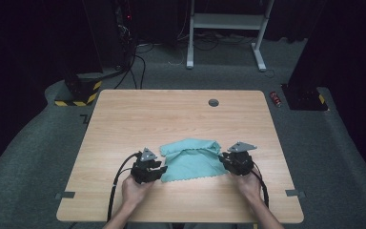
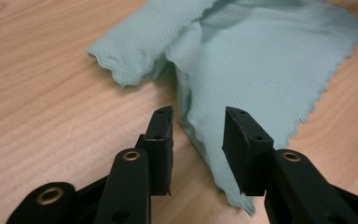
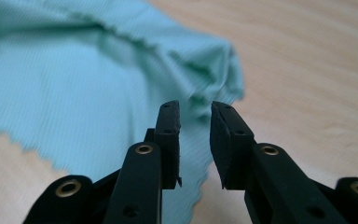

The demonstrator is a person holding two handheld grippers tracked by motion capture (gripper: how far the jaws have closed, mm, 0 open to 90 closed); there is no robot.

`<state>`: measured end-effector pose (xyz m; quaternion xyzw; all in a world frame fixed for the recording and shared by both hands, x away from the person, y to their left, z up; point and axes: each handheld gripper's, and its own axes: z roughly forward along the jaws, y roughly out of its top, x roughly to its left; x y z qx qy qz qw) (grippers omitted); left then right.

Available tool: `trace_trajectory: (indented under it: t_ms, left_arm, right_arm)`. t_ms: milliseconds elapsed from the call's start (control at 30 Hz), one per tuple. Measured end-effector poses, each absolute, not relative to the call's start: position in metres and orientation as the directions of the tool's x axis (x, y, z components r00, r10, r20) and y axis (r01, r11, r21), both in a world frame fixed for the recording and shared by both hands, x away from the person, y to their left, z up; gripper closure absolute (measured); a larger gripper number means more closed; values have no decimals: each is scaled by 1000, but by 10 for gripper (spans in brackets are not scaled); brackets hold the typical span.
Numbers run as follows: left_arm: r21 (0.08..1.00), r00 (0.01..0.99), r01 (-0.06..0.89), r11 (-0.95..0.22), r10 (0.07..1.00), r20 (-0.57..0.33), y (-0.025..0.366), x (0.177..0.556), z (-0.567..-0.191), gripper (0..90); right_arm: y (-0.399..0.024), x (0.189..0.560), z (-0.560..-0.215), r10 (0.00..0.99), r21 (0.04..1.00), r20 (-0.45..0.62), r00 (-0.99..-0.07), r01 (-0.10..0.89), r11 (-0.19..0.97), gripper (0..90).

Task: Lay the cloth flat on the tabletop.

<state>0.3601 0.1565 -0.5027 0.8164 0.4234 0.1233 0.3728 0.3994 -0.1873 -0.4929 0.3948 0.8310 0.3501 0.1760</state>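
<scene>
1. High view: a wooden table (image 1: 124, 119) carries a teal cloth (image 1: 190, 160) near its front edge, roughly centred between the two grippers. The far edge of the cloth is folded back over itself into a raised ridge; the near edge lies flat and is scalloped.
2. High view, surroundings: a round grey grommet (image 1: 213, 102) sits in the tabletop near the far edge, a white frame (image 1: 228, 24) stands on the floor beyond the table, and a small red object (image 1: 276, 98) lies on the floor past the far right corner. Neither gripper view shows these.
3. Left gripper view: the left gripper (image 2: 198, 128) has its jaws parted with a clear gap between them. The left side edge of the cloth (image 2: 261, 70) runs through that gap from above; the jaws straddle it and clamp nothing. The folded flap is visible at upper left, its edge zigzag-cut.
4. Right gripper view: the right gripper (image 3: 195, 121) has its jaws apart, the gap narrower than the left's. The cloth's (image 3: 74, 84) bunched right corner lies just beyond the tips. No contact is evident.
5. Hand pose, high view: the left hand (image 1: 134, 190) and right hand (image 1: 249, 185) enter from the bottom edge, each holding its gripper low at one side of the cloth, jaws angled inward toward it.
6. Each gripper carries a grey plate on top and trails a black cable toward the front table edge.
</scene>
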Motion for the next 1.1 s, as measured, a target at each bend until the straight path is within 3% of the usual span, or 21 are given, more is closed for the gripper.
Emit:
trace_trajectory:
  t_ms: [367, 567, 667, 1100]
  left_arm:
    - [690, 620, 603, -399, 780, -91, 146, 347, -514, 648]
    - [687, 628, 611, -393, 769, -119, 143, 352, -515, 803]
    - [679, 624, 625, -385, 769, -139, 144, 355, -515, 881]
    - [712, 650, 594, -374, 744, -152, 157, 343, -494, 888]
  right_arm:
    - [-187, 384, -514, 771, 681, -37, -636, 548, 485, 726]
    - [-181, 380, -514, 747, 680, -64, -661, 519, 518, 880]
    - [-182, 381, -513, 747, 674, -52, -663, 529, 516, 899]
    - [-185, 355, -496, 709, 709, -29, -704, 486, 511, 900]
